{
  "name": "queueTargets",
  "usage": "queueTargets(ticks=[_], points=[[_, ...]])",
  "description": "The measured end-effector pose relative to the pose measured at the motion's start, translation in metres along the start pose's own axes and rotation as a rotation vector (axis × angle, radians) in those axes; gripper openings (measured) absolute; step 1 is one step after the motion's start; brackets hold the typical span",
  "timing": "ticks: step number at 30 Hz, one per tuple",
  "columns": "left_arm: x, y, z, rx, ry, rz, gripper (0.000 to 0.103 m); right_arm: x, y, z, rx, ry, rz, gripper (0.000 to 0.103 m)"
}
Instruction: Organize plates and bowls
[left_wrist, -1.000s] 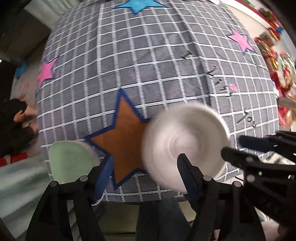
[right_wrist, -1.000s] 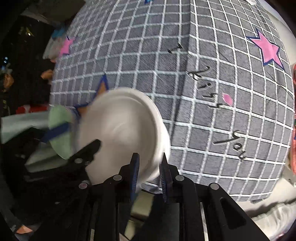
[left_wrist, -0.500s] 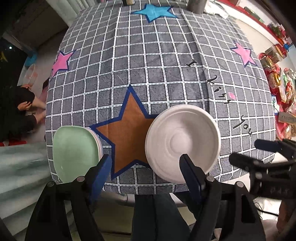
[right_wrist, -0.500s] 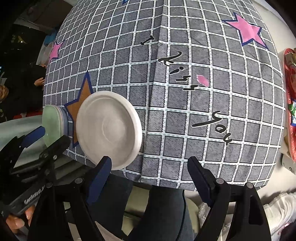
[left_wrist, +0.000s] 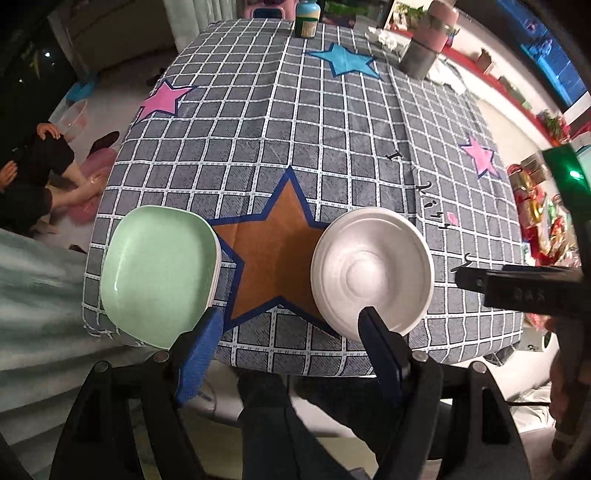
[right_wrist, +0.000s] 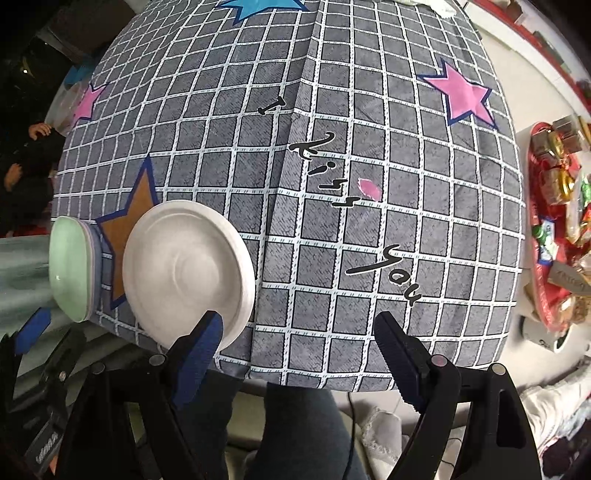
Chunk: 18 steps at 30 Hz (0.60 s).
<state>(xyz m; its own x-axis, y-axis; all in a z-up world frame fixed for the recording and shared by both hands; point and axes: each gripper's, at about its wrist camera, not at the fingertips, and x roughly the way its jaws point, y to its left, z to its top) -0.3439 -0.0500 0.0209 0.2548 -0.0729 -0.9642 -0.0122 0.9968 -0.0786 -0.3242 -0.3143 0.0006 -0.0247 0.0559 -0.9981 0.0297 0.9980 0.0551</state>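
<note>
Checked cloth (left_wrist: 332, 155) across the whole table, brown star (left_wrist: 273, 254) near. Green plates (left_wrist: 159, 273) stacked near left, white plate (left_wrist: 371, 273) right of star. Left gripper (left_wrist: 291, 332) and right gripper (right_wrist: 299, 336) spread wide, gripping nothing.

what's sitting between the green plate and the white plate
Only tablecloth: the brown star with a blue outline lies between the square green plate and the round white plate, clearest in the left wrist view.

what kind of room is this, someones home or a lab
Most likely a home living or dining room. A table under a star-print checked tablecloth holds a green plate and a white plate, with a jar at the far end and red gift boxes alongside.
</note>
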Motion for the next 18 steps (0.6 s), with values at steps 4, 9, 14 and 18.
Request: queueTargets(ticks=[4,9,14,18], points=[[0.001,0.01,-0.005,0.022,-0.017,-0.031,0.079,0.006,0.014,0.006,0.007,0.012,-0.047,0.085],[0.003,0.035,0.007,0.051,-0.026,-0.067,0.079,0.014,0.027,0.007,0.062,0.027,-0.072,0.085],[-0.007,0.062,0.022,0.054,-0.062,-0.09,0.079,0.008,0.035,0.005,0.182,0.03,-0.075,0.085],[-0.005,0.079,0.023,0.06,-0.054,-0.099,0.079,0.007,0.038,0.006,0.257,0.035,-0.099,0.085]])
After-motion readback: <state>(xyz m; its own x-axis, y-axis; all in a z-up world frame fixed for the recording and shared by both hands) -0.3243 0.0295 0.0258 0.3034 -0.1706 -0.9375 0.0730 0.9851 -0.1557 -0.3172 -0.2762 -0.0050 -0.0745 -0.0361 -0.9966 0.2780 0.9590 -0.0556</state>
